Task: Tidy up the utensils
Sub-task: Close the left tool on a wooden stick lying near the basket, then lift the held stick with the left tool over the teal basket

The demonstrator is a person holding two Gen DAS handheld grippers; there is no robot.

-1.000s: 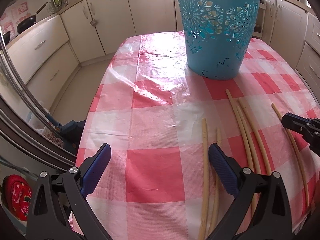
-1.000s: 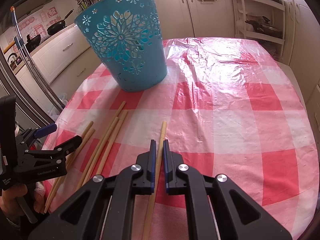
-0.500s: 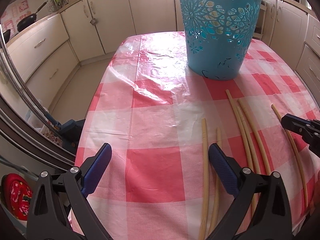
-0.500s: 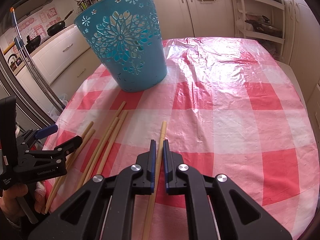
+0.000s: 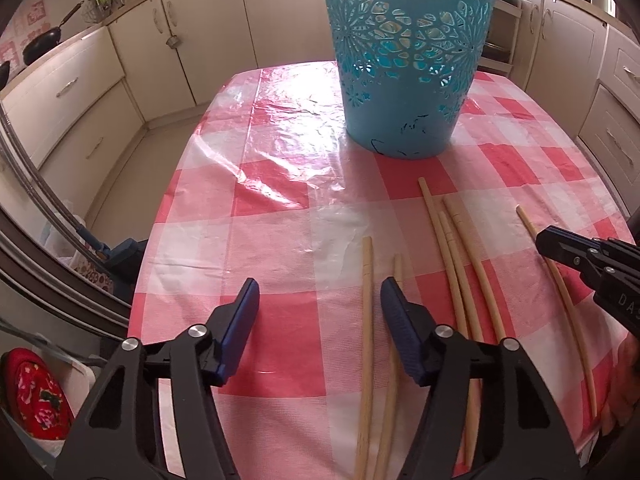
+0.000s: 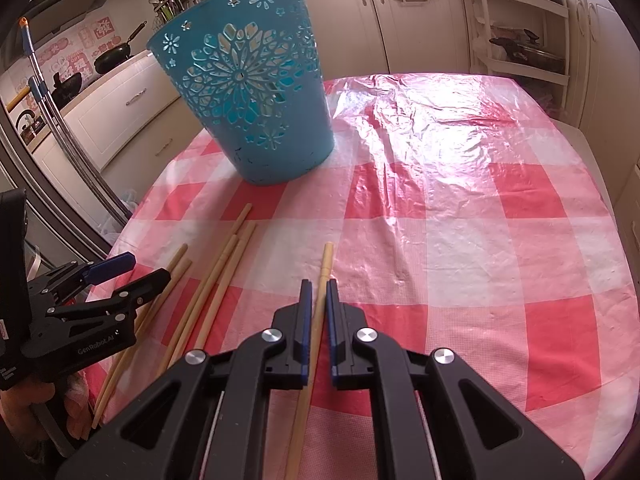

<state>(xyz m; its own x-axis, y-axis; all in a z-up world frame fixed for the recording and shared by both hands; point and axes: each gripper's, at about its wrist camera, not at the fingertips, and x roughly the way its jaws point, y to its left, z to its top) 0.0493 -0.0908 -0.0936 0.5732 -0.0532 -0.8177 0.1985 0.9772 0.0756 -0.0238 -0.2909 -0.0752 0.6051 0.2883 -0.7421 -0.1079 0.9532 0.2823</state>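
Several bamboo chopsticks lie on the red-and-white checked tablecloth (image 5: 280, 340) in front of a tall turquoise cut-out basket (image 5: 408, 80) (image 6: 248, 100). My left gripper (image 5: 320, 300) (image 6: 132, 274) hangs low over the cloth with its jaws closing. One chopstick (image 5: 367, 320) lies between its fingers, close to the right finger (image 5: 394, 308), and no pad touches it. A second chopstick (image 5: 397, 266) runs under that finger. Three more chopsticks (image 5: 460, 248) lie further right. My right gripper (image 6: 318, 292) (image 5: 560, 244) is shut on a single chopstick (image 6: 325, 260) that points toward the basket.
The table's left edge (image 5: 160, 260) drops to the kitchen floor, and cream cabinets (image 5: 200, 20) ring the room. A white shelf rack (image 6: 520, 40) stands behind the table. A person's hand (image 6: 40, 400) holds the left gripper's grip. Shiny wrinkled plastic (image 6: 440, 120) covers the cloth.
The left gripper's jaws have drawn in to about half their earlier width, with one chopstick now between them. The right gripper has stayed shut on its chopstick without moving.
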